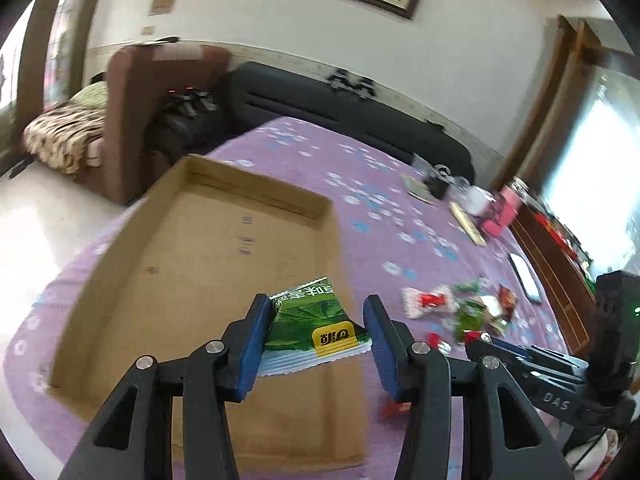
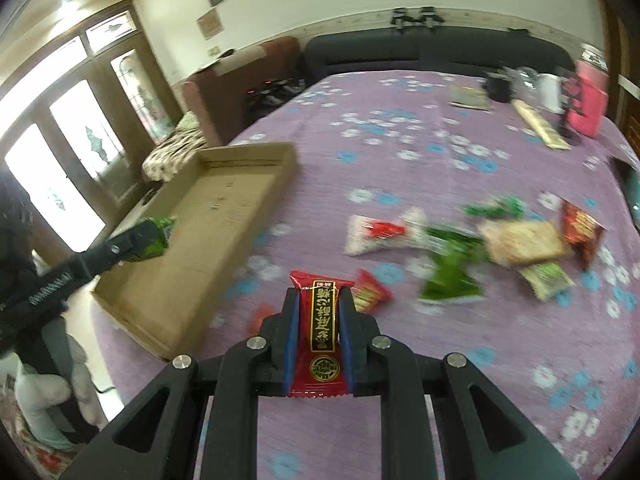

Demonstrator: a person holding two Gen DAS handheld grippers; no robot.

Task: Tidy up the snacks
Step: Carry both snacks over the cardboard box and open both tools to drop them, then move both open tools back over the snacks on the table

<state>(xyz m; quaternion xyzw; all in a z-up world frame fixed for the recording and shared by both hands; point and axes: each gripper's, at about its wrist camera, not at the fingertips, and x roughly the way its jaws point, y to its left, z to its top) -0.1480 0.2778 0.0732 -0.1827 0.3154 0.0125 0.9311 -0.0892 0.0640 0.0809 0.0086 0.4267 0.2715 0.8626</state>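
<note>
Left wrist: my left gripper point(image 1: 316, 336) clamps a green snack packet point(image 1: 312, 320) over the empty cardboard tray point(image 1: 132, 272), ready to drop; right wrist: my right gripper point(image 2: 318, 334) pinches a red snack bar point(image 2: 320, 332) above the purple bedspread point(image 2: 400, 120), apparently tray-bound too.

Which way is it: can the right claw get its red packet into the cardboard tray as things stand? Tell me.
Probably yes. The right claw grips the red packet, and open cloth lies before the cardboard tray; only the left claw with its green packet hangs there.
</note>
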